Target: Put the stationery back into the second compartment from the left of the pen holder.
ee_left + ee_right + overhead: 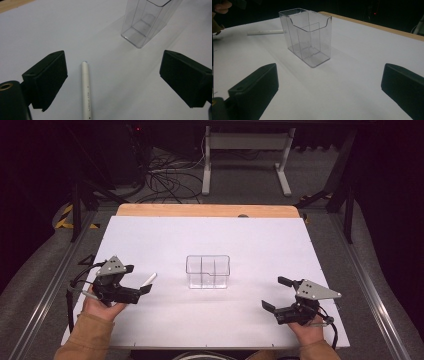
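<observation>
Counter [165,235] centre carries a clear plastic divided box [208,271]; at its 9 o'clock lies a slim white pen [148,279], beside the left gripper [138,279], whose jaws gape. Left gripper view: that pen [86,91] lies on the white surface between the spread jaws, nearer the 9 o'clock one. Right gripper view: the right gripper [332,87] gapes wide toward the box [308,36] at 12 o'clock.

White tabletop sheet [165,235] covers the table; bare wooden strip [207,210] shows along the far edge. Clear plastic divided organizer [208,271] stands upright near the sheet's centre, empty compartments visible through its walls. Silver-white pen [148,279] lies flat toward the left edge, well apart from the organizer. Beyond the far edge: grey carpet, tangle of black cables [167,177], white metal stand frame [246,157]. Metal rails [47,295] flank both side edges.
</observation>
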Demonstrator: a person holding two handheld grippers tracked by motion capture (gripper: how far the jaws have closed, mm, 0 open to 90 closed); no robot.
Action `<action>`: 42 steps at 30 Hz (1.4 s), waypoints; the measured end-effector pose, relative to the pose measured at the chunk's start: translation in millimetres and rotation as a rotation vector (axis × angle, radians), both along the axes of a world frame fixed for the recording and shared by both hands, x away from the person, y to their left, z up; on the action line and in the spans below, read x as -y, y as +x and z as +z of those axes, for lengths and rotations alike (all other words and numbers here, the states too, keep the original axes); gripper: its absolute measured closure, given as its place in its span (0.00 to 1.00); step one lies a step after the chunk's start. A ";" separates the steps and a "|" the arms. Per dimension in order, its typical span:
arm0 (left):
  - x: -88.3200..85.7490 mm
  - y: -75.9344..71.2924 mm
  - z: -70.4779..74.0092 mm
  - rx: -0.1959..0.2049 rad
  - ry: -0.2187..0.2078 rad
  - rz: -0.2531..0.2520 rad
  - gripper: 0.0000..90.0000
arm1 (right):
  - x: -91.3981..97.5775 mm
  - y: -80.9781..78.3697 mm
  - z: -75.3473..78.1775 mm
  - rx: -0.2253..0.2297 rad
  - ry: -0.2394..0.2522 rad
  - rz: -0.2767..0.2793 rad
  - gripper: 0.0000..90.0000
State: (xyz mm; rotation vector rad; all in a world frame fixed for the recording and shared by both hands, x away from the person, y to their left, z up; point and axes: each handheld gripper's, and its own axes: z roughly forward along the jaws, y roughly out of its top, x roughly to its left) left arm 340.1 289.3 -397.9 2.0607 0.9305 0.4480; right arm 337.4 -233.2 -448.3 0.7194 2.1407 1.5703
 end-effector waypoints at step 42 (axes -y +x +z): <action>11.0 55.5 -30.2 -0.346 0.297 0.120 0.34 | -4.4 1.1 -3.2 -0.021 -0.020 0.033 0.03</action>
